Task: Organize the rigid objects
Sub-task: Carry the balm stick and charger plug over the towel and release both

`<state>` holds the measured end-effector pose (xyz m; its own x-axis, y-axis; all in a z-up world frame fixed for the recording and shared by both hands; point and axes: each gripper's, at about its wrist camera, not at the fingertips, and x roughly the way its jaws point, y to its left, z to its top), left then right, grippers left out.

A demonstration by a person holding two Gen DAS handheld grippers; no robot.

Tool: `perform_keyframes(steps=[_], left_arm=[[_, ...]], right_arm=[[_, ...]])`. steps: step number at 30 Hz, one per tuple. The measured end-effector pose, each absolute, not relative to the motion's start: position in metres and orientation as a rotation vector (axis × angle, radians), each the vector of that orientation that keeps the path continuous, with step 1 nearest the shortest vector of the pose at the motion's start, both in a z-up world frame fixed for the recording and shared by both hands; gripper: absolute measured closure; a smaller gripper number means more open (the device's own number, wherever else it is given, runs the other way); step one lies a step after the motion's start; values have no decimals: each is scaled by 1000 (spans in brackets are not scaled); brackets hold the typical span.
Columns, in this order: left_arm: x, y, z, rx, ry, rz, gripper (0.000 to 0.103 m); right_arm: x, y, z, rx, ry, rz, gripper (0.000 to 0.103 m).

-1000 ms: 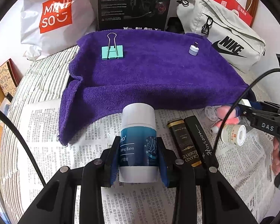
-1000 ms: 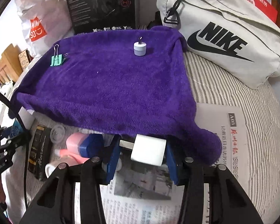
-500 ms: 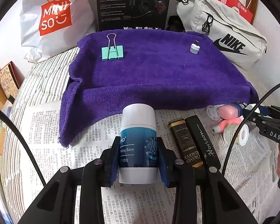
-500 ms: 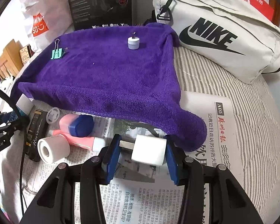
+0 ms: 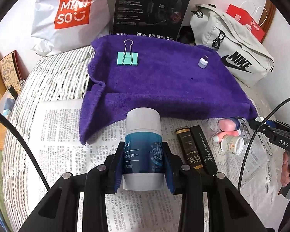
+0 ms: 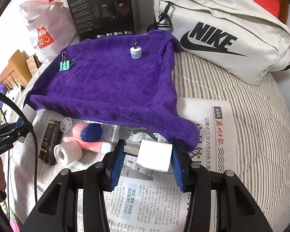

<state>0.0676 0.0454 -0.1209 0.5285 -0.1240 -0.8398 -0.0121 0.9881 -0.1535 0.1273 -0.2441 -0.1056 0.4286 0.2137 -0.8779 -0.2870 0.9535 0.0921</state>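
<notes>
My left gripper [image 5: 143, 166] is shut on a white and blue balm bottle [image 5: 143, 147], held upright above the newspaper. My right gripper [image 6: 145, 162] is shut on a white plug charger [image 6: 154, 155] with its metal prongs pointing left. A purple towel [image 5: 164, 85] lies ahead with a green binder clip [image 5: 127, 58] and a small grey-white cap object [image 5: 202, 62] on it; in the right wrist view the clip [image 6: 64, 65] and cap object [image 6: 135, 52] show too. The right gripper also shows at the right edge of the left wrist view [image 5: 261, 124].
On the newspaper [image 6: 203, 154] lie two dark boxes [image 5: 197, 148], pink bottles with a blue cap [image 6: 89, 135], a white roll [image 6: 67, 152] and a clear lid [image 6: 66, 124]. A Nike bag [image 6: 222, 38], black box [image 5: 150, 9] and Miniso bag [image 5: 71, 13] stand behind the towel.
Both grippers have lifted and pulled back a little with their objects. The right gripper has drawn the charger away from the towel's corner, uncovering the roll and pink bottles.
</notes>
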Motion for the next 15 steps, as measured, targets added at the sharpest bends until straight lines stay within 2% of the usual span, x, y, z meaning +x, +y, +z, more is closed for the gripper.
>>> perform_keyframes(steps=[15], left_arm=[[70, 52, -95, -168, 967, -85, 69]], right_arm=[[131, -244, -83, -90, 1041, 326, 58]])
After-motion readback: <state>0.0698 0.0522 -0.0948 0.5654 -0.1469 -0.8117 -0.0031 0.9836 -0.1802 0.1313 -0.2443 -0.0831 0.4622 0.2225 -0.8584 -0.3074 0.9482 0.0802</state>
